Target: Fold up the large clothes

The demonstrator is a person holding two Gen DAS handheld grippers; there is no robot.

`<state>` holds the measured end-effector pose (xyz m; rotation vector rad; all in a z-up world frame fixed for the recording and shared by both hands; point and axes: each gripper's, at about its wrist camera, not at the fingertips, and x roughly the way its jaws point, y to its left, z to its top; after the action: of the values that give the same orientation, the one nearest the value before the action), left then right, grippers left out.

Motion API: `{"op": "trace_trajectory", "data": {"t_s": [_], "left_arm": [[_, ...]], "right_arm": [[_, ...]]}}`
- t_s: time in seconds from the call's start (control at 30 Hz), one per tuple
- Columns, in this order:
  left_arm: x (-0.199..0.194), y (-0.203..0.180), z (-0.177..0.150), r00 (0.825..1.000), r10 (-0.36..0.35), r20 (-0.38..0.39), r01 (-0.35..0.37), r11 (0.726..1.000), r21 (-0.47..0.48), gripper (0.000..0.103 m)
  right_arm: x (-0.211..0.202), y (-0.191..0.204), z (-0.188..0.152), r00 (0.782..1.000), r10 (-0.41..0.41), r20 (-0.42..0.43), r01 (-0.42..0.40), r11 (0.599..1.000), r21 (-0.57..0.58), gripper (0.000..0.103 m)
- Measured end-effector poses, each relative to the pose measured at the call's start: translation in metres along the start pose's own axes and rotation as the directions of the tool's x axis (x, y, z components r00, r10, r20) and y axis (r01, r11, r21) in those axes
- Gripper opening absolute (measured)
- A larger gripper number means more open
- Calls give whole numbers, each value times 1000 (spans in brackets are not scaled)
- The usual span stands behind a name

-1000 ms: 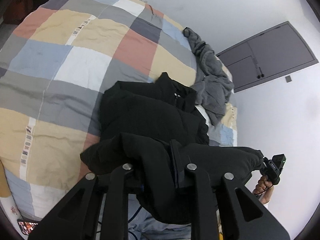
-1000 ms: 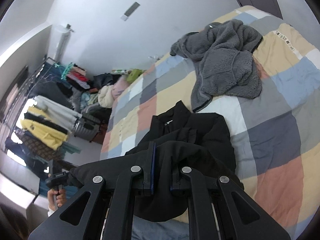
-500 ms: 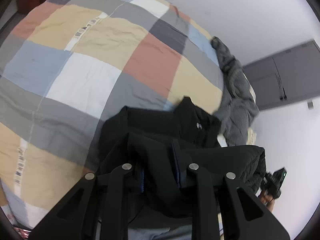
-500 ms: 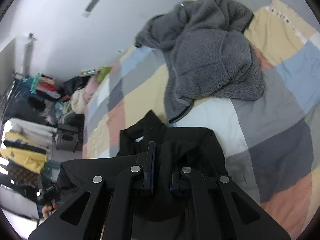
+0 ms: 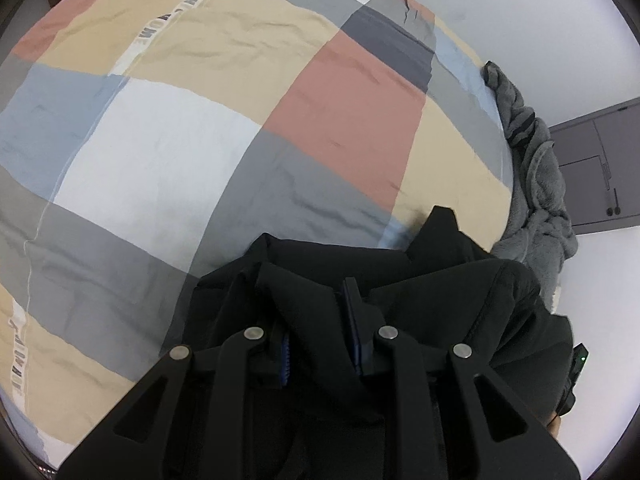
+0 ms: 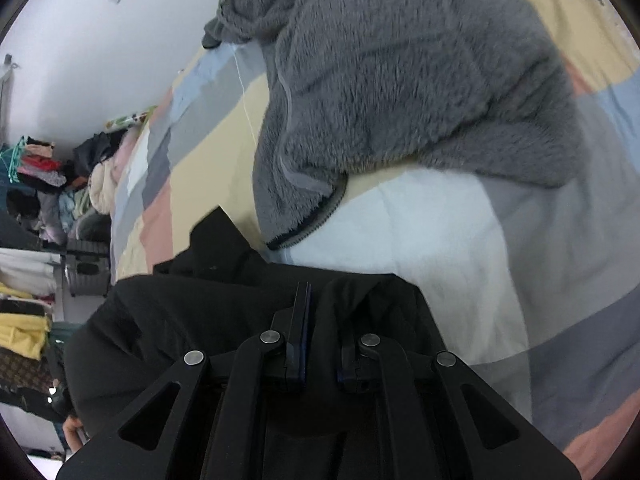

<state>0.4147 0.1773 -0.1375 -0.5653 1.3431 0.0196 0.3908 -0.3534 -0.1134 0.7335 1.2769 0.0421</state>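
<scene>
A black jacket (image 5: 420,280) lies on the bed with a patchwork cover (image 5: 200,140). My left gripper (image 5: 316,320) is shut on a fold of the black jacket and holds it low over the rest of the garment. My right gripper (image 6: 320,312) is shut on another part of the same jacket (image 6: 180,312), close above the cover (image 6: 440,240). The fabric drapes over both sets of fingers and hides the tips.
A grey fleece jacket (image 6: 400,80) lies crumpled on the bed just beyond the black one; it also shows in the left wrist view (image 5: 532,184). A rack and piles of clothes (image 6: 36,240) stand at the far left. A grey door (image 5: 600,168) is in the wall.
Both grippers have carried the held jacket edge forward and down over the rest of the jacket, towards the collar. The bed and the grey fleece now look much closer.
</scene>
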Motion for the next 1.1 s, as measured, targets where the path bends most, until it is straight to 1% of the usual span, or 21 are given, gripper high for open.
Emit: {"op": "trace_trajectory", "data": {"t_s": [0.1,0.2,0.3,0.33,0.4,0.43,0.47,0.5,0.53,0.57,0.6,0.63,0.67,0.7,0.77,0.8,0.87,0.97,1.0,1.03,1.1], "left_arm": [[-5,0,-4,1000,-5,3,5,1000,1,24],[-13,6,-10,999,-34,-10,34,999,-19,25],[-21,14,-16,996,-80,-30,79,996,-52,31],[-24,14,-18,995,-91,-34,89,995,-53,36],[-36,20,-23,992,-118,-31,117,992,-58,50],[-42,22,-26,990,-135,-26,133,989,-61,67],[-49,25,-28,987,-157,-15,156,986,-62,79],[-55,25,-31,987,-159,3,159,986,-56,81],[-64,25,-33,990,-139,32,140,989,-40,82],[-74,22,-35,993,-91,73,91,996,-2,82],[-81,18,-37,993,-49,107,46,998,33,82],[-86,15,-39,990,-27,138,19,998,59,82],[-95,7,-45,982,-9,191,-10,995,100,82],[-101,1,-52,973,0,229,-31,991,134,82],[-105,-13,-64,961,-2,277,-54,980,193,82],[-106,-25,-75,952,-12,306,-65,968,241,82],[-103,-43,-91,942,-31,334,-78,948,308,82],[-94,-69,-107,928,-49,370,-108,914,391,82],[-86,-81,-113,921,-49,387,-130,897,422,82],[-78,-87,-115,919,-48,392,-140,888,438,82],[-58,-100,-118,922,-31,385,-169,864,474,82]], "right_arm": [[-6,-4,-3,1000,20,3,-20,1000,17,6],[-17,-14,-5,997,79,-14,-78,995,69,7],[-34,-29,-9,986,162,-34,-155,976,150,12],[-40,-29,-10,983,177,-37,-170,974,153,17],[-56,-31,-12,978,207,-32,-200,969,144,34],[-64,-32,-13,978,208,-24,-203,969,139,56],[-75,-32,-13,979,203,-16,-199,972,122,71],[-87,-29,-13,984,177,-5,-176,980,90,73],[-94,-24,-13,989,146,7,-146,988,56,73],[-106,-19,-12,995,90,34,-90,996,3,73],[-117,-11,-14,997,34,75,-30,998,-51,73],[-126,-4,-16,994,-1,113,11,996,-93,73],[-133,2,-19,989,-15,146,33,991,-127,73],[-144,16,-26,981,-17,193,52,982,-179,73],[-155,38,-42,967,-9,254,78,962,-262,74],[-158,53,-54,959,-4,284,96,946,-310,74],[-154,79,-76,949,3,314,126,912,-389,74],[-131,110,-111,950,47,308,114,867,-485,74],[-119,119,-122,953,51,300,113,856,-504,74],[-106,124,-129,955,49,294,117,846,-521,74],[-79,131,-139,959,39,280,123,835,-536,74]]}}
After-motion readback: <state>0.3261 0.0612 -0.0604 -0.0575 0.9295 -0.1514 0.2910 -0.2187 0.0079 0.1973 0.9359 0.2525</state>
